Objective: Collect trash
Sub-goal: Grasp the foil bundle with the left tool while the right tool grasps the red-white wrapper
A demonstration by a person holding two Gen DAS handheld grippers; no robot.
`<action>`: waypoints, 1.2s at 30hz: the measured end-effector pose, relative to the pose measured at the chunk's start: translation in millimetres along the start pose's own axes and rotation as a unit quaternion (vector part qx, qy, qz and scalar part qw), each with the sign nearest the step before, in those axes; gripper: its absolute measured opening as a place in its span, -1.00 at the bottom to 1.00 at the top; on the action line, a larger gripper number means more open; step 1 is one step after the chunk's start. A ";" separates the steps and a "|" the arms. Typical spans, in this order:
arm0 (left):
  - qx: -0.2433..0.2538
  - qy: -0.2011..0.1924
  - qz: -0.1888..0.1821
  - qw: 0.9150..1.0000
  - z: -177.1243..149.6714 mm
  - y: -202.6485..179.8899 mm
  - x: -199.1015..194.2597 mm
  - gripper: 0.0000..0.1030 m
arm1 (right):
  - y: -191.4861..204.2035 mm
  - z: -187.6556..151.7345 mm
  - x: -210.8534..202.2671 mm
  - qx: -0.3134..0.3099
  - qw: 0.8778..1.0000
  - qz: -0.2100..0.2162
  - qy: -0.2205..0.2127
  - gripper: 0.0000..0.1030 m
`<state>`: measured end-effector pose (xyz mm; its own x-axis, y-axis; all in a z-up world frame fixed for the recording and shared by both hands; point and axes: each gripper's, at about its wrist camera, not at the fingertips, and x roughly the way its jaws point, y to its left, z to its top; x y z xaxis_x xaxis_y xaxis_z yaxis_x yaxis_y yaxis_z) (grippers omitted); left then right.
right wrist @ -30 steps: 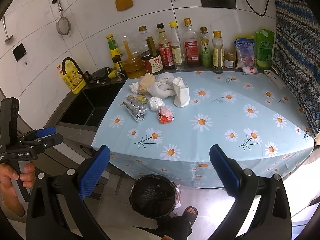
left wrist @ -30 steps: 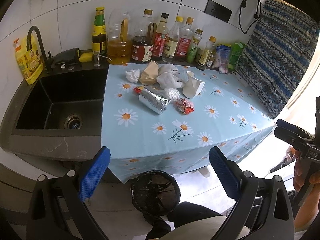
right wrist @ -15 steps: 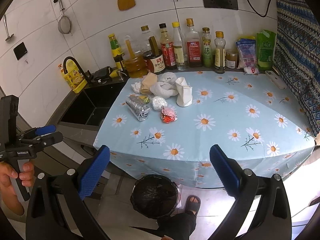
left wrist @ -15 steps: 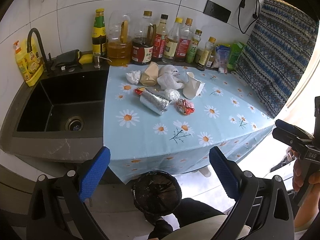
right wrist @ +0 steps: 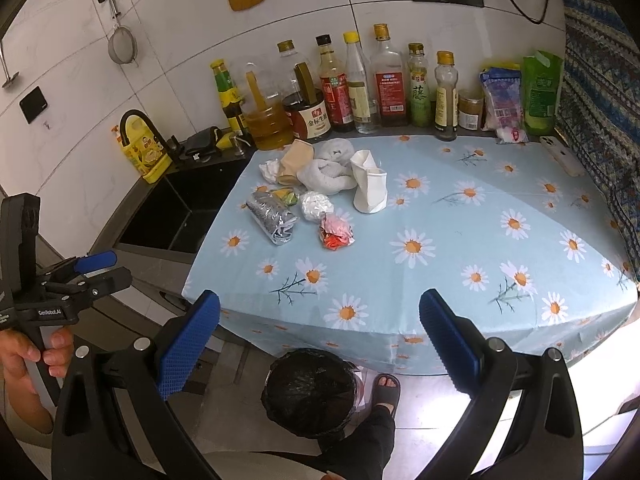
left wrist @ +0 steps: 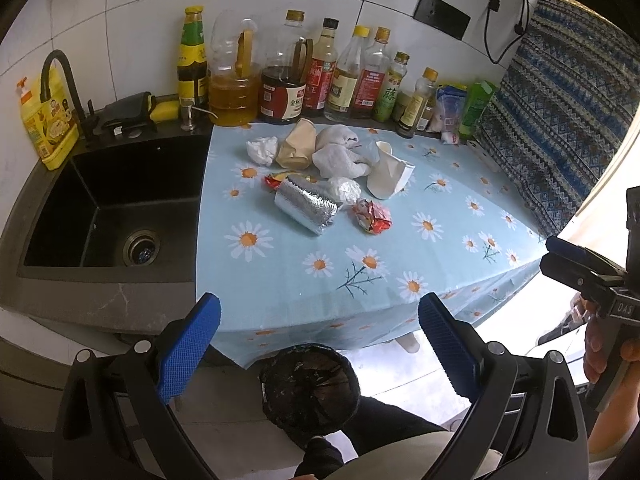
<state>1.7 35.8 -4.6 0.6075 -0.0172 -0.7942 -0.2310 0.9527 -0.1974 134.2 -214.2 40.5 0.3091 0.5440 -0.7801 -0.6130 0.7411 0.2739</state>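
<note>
A heap of trash lies on the daisy tablecloth (left wrist: 400, 240): a silver foil bag (left wrist: 306, 208) (right wrist: 272, 216), a red crumpled wrapper (left wrist: 372, 218) (right wrist: 336, 232), a foil ball (left wrist: 344, 190) (right wrist: 317, 205), a crushed white cup (left wrist: 390, 176) (right wrist: 370, 188), a tan paper cup (left wrist: 298, 144) (right wrist: 294, 160) and white tissues (left wrist: 338, 158). A black-lined trash bin (left wrist: 310, 386) (right wrist: 310, 388) stands on the floor below the table's front edge. My left gripper (left wrist: 320, 356) and right gripper (right wrist: 320, 356) are both open and empty, held above the bin, short of the table.
A black sink (left wrist: 116, 204) with a faucet lies left of the cloth. Bottles of oil and sauce (left wrist: 280, 80) line the back wall. A phone (right wrist: 562, 156) lies at the cloth's far right. A patterned curtain (left wrist: 560, 100) hangs on the right. A person's sandalled foot (right wrist: 386, 390) is beside the bin.
Both grippers have crept slightly forward toward the table; the trash looks a little nearer. Nothing was picked up and the jaws have stayed open.
</note>
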 end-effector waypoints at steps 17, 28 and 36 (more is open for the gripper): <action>0.039 0.058 0.039 0.997 39.9 -1.1 81.3 0.87 | -25.4 36.5 95.6 -0.014 0.996 0.051 0.065 0.92; 0.080 0.089 0.025 0.992 76.5 6.2 151.5 0.87 | -44.6 58.7 188.4 -0.009 0.987 0.088 0.133 0.73; 0.122 0.113 0.022 0.986 90.0 5.9 200.0 0.87 | -54.3 69.3 233.8 -0.012 0.983 0.101 0.154 0.44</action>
<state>190.2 65.2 -112.8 0.4105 -0.0146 -0.9117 -0.0464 0.9982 -0.0368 290.1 -100.1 -117.7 -0.0533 0.5303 -0.8461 -0.6576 0.6190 0.4294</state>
